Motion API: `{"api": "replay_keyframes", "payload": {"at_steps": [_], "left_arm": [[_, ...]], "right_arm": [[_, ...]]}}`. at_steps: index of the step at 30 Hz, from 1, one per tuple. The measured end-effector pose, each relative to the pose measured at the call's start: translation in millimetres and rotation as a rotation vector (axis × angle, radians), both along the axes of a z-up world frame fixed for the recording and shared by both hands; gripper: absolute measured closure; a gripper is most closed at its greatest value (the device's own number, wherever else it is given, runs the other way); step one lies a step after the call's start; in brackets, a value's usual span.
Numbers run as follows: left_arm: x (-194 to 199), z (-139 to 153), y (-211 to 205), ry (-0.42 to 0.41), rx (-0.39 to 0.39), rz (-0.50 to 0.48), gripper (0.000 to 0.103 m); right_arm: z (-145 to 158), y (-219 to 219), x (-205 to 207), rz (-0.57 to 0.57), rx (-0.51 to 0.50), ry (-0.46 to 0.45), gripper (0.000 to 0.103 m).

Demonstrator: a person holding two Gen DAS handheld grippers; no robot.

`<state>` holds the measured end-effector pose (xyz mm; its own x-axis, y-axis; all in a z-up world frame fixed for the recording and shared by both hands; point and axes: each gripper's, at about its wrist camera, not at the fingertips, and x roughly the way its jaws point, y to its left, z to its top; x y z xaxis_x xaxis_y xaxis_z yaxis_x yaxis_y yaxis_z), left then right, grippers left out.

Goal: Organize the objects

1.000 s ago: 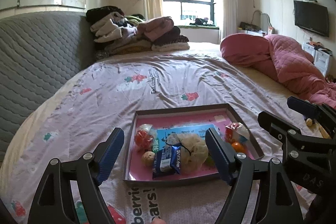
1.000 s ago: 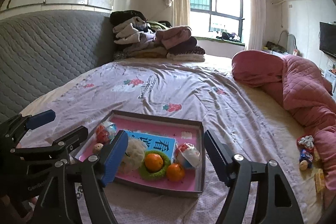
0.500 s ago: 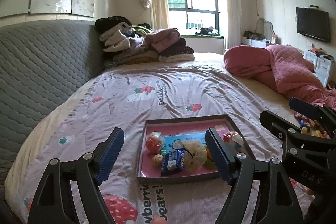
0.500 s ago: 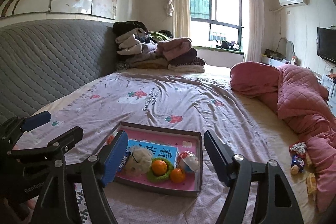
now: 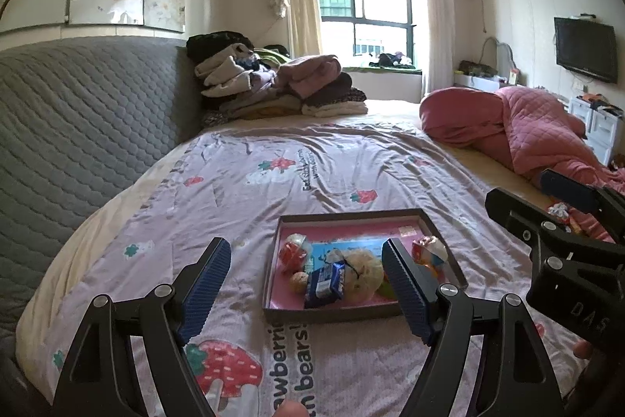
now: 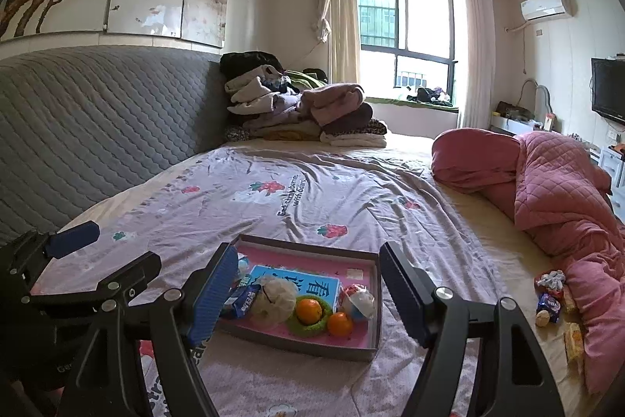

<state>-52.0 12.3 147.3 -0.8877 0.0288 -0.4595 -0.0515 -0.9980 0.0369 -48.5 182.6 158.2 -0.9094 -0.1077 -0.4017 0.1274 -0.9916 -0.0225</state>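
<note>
A shallow pink-lined box tray (image 5: 351,215) (image 6: 373,286) lies on the bed. It holds a blue book (image 6: 312,286), a blue snack pack (image 5: 326,280) (image 6: 244,301), a pale mesh puff (image 5: 365,274) (image 6: 275,299), two oranges (image 6: 308,311), one of them in a green ring (image 6: 312,325), and wrapped sweets (image 5: 295,251). My left gripper (image 5: 306,288) is open and empty, above the bed just short of the tray. My right gripper (image 6: 308,296) is open and empty, also short of the tray.
Several loose snacks (image 6: 549,299) lie on the bed at the right beside a pink quilt (image 6: 547,182). Folded clothes (image 5: 273,85) are piled at the far end. A grey padded headboard (image 5: 78,127) runs along the left.
Both grippers have drawn back and up from the tray, so it looks smaller and farther. Both stay open and empty.
</note>
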Motion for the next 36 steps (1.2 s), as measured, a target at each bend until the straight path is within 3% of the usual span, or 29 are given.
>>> {"api": "replay_keyframes", "payload": {"at_steps": [36], "left_arm": [[-30.1,-105.1,1.9,-0.158,0.021,0.018,0.022]], "right_arm": [[-100.4,17.0,-21.8,-0.062,0.022,-0.141,0.029]]}}
